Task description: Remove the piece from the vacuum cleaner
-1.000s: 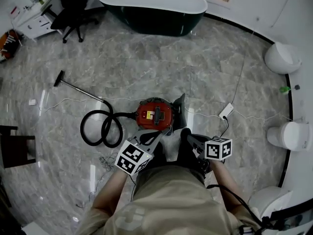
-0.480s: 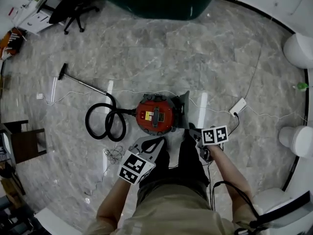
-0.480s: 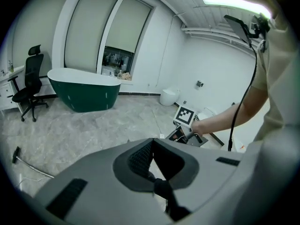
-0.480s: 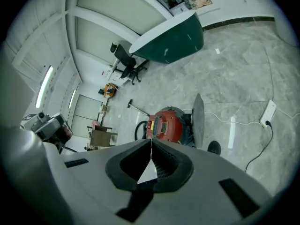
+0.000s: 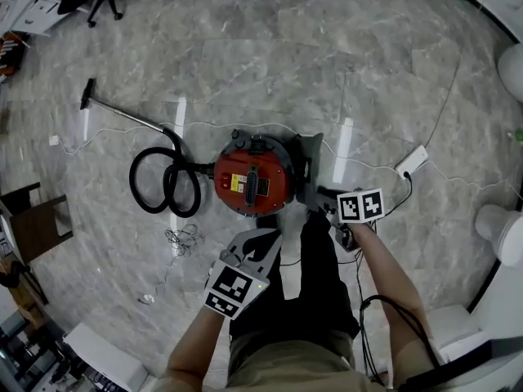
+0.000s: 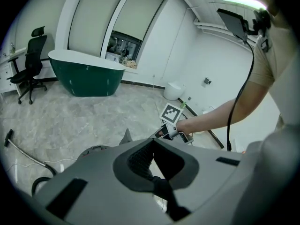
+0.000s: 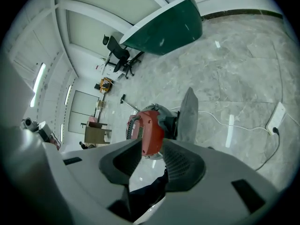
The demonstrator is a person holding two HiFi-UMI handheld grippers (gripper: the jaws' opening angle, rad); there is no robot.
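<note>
A red vacuum cleaner [image 5: 253,178] is seen on the grey marble floor [image 5: 245,55] at the middle of the head view. A grey piece [image 5: 309,166] is stood upright just against its right side. A black hose [image 5: 163,190] is coiled on the floor to the left of it, and a thin tube [image 5: 122,119] is laid out from there toward the upper left of the frame. A white power strip [image 5: 413,160] with its cable is found at the right, well apart from the vacuum cleaner.

The left tool [image 5: 270,239] is held below the vacuum cleaner, near it but apart from it. In the left gripper view its [image 6: 152,142] jaws are seen closed tip to tip, and nothing is held between them.

The right tool [image 5: 320,196] is held at the lower right of the vacuum cleaner, just beside the foot of the grey piece. Its [image 7: 152,144] jaws have just been opening and are set narrowly apart. Nothing is gripped between them. The vacuum cleaner [image 7: 147,130] is seen beyond the gap, with the grey piece [image 7: 189,116] to the right of it.

Dark trousers [image 5: 315,276] are seen between the two tools at the lower middle.
</note>
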